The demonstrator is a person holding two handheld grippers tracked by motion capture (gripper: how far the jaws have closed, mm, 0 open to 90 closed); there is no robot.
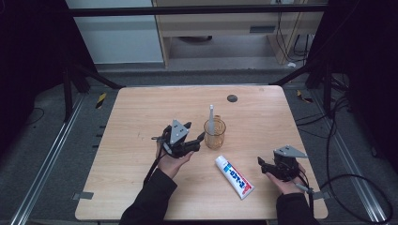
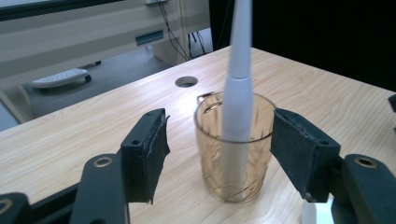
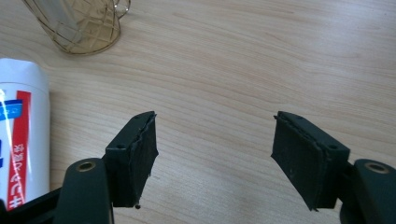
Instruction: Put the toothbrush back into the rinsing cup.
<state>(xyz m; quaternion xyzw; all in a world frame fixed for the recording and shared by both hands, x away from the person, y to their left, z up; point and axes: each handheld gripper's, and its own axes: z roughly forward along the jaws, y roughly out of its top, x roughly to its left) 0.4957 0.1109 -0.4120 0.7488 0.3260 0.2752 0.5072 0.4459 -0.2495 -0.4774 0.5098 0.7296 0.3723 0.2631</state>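
- The left gripper (image 2: 219,154), seen close in its own view, has its jaws wide apart, one on each side of the cup (image 2: 234,144), and neither pad touches the glass.
- The cup is amber glass with a small handle on its far side in that view; it stands upright on the table (image 2: 70,140).
- A white toothbrush (image 2: 237,93) stands in the cup, leaning against the rim and rising well above it.
- In the high view the left gripper (image 1: 196,131) sits just left of the cup (image 1: 215,134), near the middle of the table (image 1: 141,112), with the toothbrush (image 1: 211,119) poking up.
- The right gripper (image 1: 261,164) rests near the table's right front edge, jaws apart with nothing between them.
- In the right gripper view its jaws (image 3: 215,154) frame bare wood.
- A toothpaste tube (image 1: 234,176) lies flat between the two hands, near the front, apart from both grippers and just in front of the cup.
- A round hole (image 1: 232,98) sits near the far edge.
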